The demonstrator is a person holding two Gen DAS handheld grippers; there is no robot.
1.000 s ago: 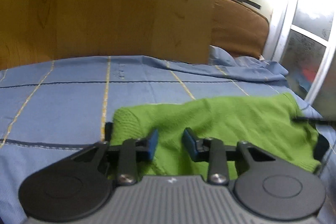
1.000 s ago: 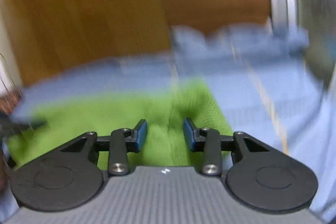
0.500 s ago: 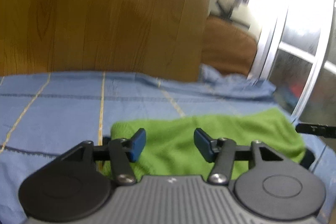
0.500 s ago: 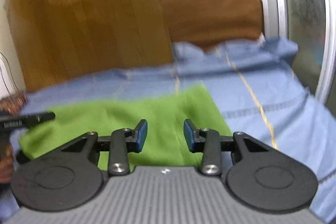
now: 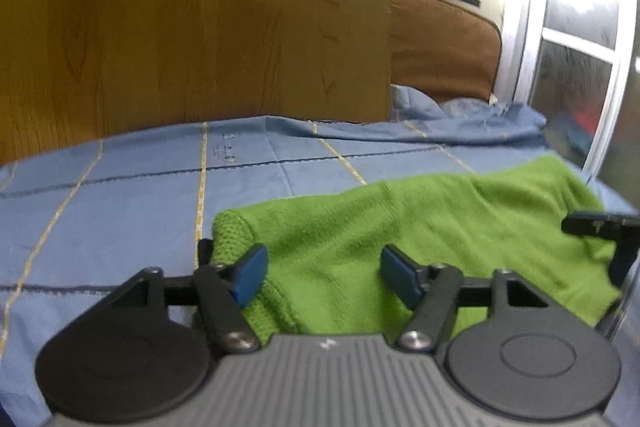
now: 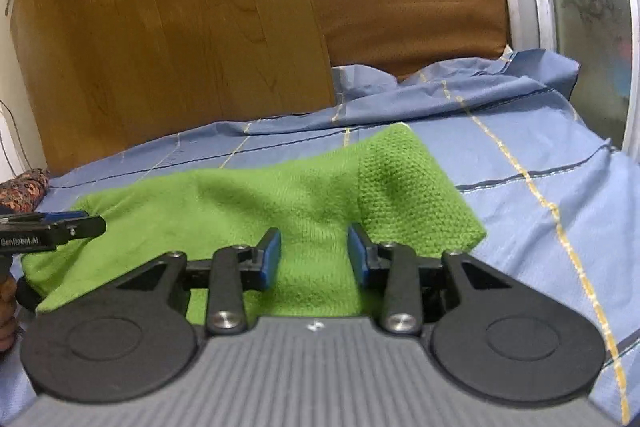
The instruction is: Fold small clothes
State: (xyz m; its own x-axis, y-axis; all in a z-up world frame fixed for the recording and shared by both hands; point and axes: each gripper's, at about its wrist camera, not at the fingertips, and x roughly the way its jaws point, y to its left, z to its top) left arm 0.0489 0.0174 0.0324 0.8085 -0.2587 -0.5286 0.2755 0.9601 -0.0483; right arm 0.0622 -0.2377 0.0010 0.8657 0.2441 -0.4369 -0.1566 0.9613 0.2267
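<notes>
A green knit garment (image 5: 400, 227) lies folded in a long strip on the blue checked bed sheet (image 5: 120, 195). My left gripper (image 5: 322, 267) hovers low over the strip's left end, near its ribbed edge. Its jaws are opening, and the cloth lies under the gap with neither pad pressing on it. My right gripper (image 6: 314, 255) stands over the other end of the garment (image 6: 240, 211), beside the ribbed band. A narrow gap shows between its blue pads and they pinch nothing. Each view catches the other gripper at its edge: the right one (image 5: 600, 227) and the left one (image 6: 48, 231).
A wooden board (image 6: 168, 39) leans at the head of the bed beside a brown cushion (image 6: 408, 11). A white-framed frosted window (image 6: 588, 7) runs along the right. The sheet (image 6: 540, 155) bunches up near the cushion. A dark patterned cloth (image 6: 24, 187) lies at the far left.
The left jaws have spread much wider over the green cloth. The right gripper's gap is unchanged; its view has shifted slightly and its blur has cleared.
</notes>
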